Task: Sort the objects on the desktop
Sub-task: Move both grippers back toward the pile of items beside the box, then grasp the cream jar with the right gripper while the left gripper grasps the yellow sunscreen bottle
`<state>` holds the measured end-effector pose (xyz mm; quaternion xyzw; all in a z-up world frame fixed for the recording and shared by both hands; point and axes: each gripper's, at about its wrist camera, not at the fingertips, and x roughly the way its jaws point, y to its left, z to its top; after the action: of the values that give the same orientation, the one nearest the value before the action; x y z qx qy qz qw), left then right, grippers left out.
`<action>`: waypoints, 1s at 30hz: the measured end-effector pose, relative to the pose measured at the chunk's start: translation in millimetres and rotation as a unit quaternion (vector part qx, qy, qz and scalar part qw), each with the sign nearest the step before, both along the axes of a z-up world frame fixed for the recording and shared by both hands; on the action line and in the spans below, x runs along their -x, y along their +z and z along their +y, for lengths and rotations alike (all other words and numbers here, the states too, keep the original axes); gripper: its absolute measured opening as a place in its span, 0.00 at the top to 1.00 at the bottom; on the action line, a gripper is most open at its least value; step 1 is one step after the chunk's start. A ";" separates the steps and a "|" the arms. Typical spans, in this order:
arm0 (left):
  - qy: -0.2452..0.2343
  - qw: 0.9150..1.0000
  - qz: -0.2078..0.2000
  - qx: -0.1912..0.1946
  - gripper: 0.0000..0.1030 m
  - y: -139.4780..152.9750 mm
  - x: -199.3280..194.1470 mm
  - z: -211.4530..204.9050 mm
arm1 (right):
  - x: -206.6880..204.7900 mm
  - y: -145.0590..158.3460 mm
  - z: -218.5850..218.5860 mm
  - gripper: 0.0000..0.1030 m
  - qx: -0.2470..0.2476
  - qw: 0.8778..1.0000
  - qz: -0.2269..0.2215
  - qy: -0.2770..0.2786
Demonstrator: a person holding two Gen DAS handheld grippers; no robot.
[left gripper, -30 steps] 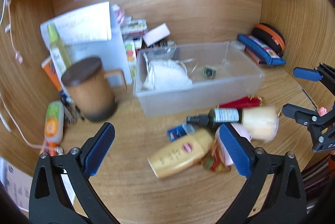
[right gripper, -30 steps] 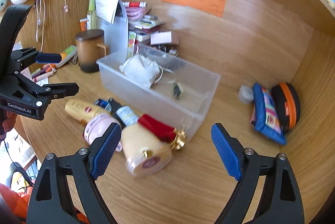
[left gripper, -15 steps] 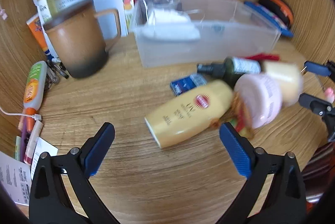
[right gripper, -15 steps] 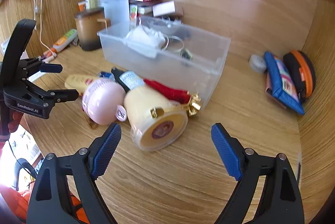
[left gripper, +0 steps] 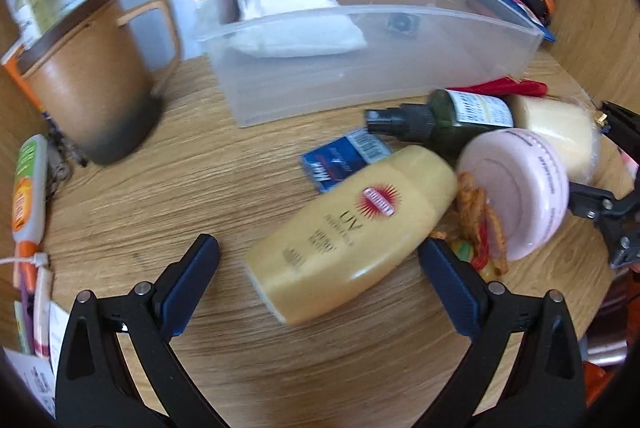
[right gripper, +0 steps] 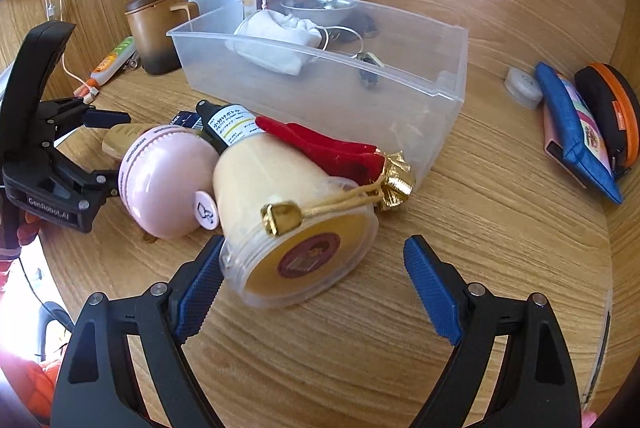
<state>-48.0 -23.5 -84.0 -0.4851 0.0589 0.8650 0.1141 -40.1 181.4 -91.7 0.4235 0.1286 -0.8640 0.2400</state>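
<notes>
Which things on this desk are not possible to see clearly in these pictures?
- Orange fringed item: left wrist view, half hidden behind round pink case.
- Small dark object in clear plastic bin: too small.
- Yellow sunscreen bottle: small print blurred.

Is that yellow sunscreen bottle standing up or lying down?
Lying down: the yellow bottle rests on its side on the desk, label facing up.

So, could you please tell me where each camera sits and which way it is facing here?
Left wrist: on the left gripper, looking down at the yellow UV bottle lying between its open jaws; the right gripper shows at right.
Right wrist: on the right gripper, facing the cream jar and clear bin; the left gripper shows at left.
Shared: pink case, bin, brown mug.
</notes>
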 end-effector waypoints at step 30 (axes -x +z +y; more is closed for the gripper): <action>-0.055 0.999 0.001 0.003 0.07 1.7 10.9 -2.4 | 11.1 -6.5 -7.4 0.22 0.024 0.999 -0.013 0.028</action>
<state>-58.9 -25.9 -82.3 -0.4809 0.0881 0.8576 0.1595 -51.3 174.1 -98.1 0.4253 0.1169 -0.8539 0.2761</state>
